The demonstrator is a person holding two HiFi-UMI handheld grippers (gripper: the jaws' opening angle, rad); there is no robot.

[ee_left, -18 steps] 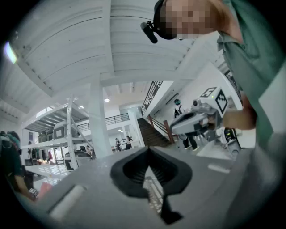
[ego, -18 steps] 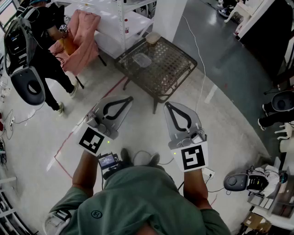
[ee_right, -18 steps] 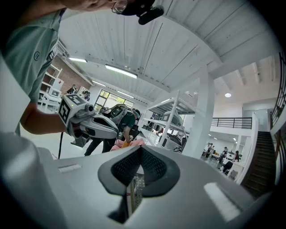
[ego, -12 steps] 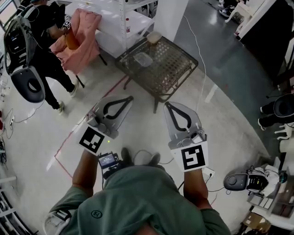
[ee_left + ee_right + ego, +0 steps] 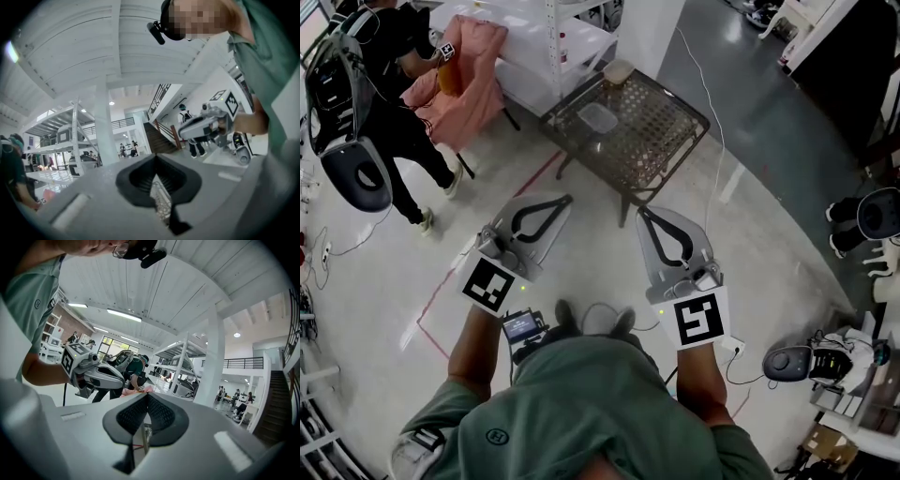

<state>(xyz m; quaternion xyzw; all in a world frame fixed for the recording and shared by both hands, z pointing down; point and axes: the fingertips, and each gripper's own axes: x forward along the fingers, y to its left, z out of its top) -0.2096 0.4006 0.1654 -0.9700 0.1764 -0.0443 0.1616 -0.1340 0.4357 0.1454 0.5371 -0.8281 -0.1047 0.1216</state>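
In the head view I hold both grippers at waist height over a pale floor, pointing forward. My left gripper [image 5: 565, 200] is shut, its black pads meeting at the tip with nothing between them. My right gripper [image 5: 642, 213] is likewise shut and empty. A dark mesh-top table [image 5: 661, 141] stands just ahead of both tips, nearest to the right one. On it lie a clear plastic tub [image 5: 597, 117] and a tan lidded bowl [image 5: 618, 72]. The left gripper view shows its closed tip [image 5: 156, 156] and the right gripper [image 5: 207, 127] beside it. The right gripper view shows its closed tip [image 5: 147, 395] and the left gripper [image 5: 93, 374].
A person in black [image 5: 389, 112] stands at the far left beside a pink cloth [image 5: 469, 70] and white shelving [image 5: 546, 37]. Red tape [image 5: 450, 272] marks the floor. A white cable [image 5: 712, 103] runs past the table. Machines and boxes [image 5: 811, 361] crowd the right edge.
The view has shifted a little, so the table sits slightly further up and right. The person at the left has moved an arm. Both grippers stay shut and level.
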